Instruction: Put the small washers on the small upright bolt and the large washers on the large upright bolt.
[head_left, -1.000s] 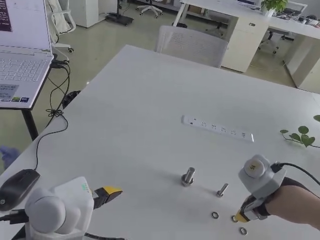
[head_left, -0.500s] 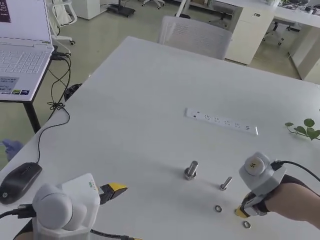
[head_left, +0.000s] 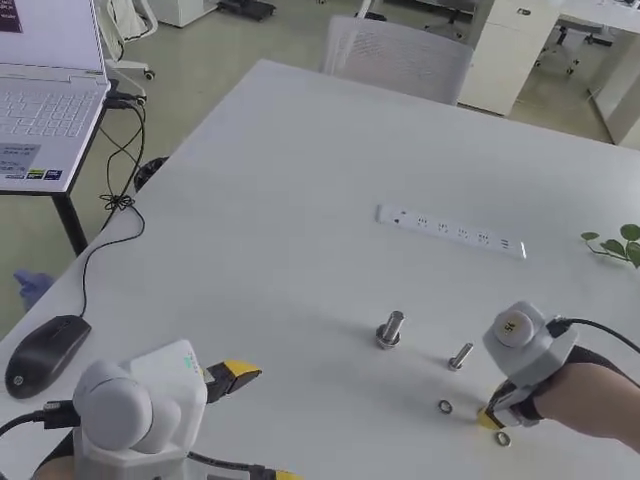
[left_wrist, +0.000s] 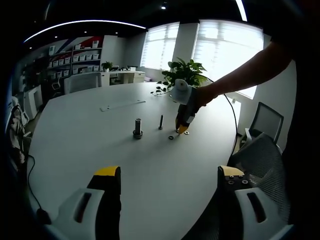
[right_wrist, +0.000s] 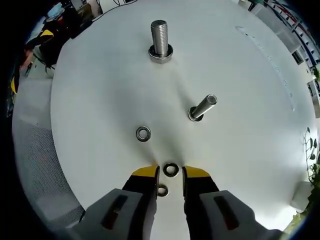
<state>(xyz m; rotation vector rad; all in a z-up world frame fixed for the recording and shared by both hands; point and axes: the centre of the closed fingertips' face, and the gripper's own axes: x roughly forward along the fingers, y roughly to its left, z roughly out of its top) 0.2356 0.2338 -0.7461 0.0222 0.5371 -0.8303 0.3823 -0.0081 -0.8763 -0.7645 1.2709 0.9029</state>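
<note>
The large upright bolt (right_wrist: 160, 36) (head_left: 390, 329) stands on the white table with a ring at its base. To its right stands the small bolt (right_wrist: 202, 107) (head_left: 460, 356). One washer (right_wrist: 143, 133) (head_left: 445, 407) lies loose in front of them. My right gripper (right_wrist: 170, 173) (head_left: 490, 418) is tipped down onto the table, open by a narrow gap. A second washer (right_wrist: 170, 169) lies flat between its yellow fingertips, and a third washer (right_wrist: 162, 190) sits further back between the fingers. My left gripper (left_wrist: 169, 172) (head_left: 258, 425) hangs wide open at the near left, holding nothing.
A white power strip (head_left: 450, 232) lies beyond the bolts. A black mouse (head_left: 42, 353) sits at the table's left edge, and a laptop (head_left: 45, 110) stands on a side desk. A plant sprig (head_left: 615, 245) reaches in at the right edge. Bare tabletop (head_left: 280, 230) spreads between the grippers.
The head camera has tilted, shifting the whole picture. The right gripper's tip now covers the middle washer that showed beside it before. The left gripper keeps its place.
</note>
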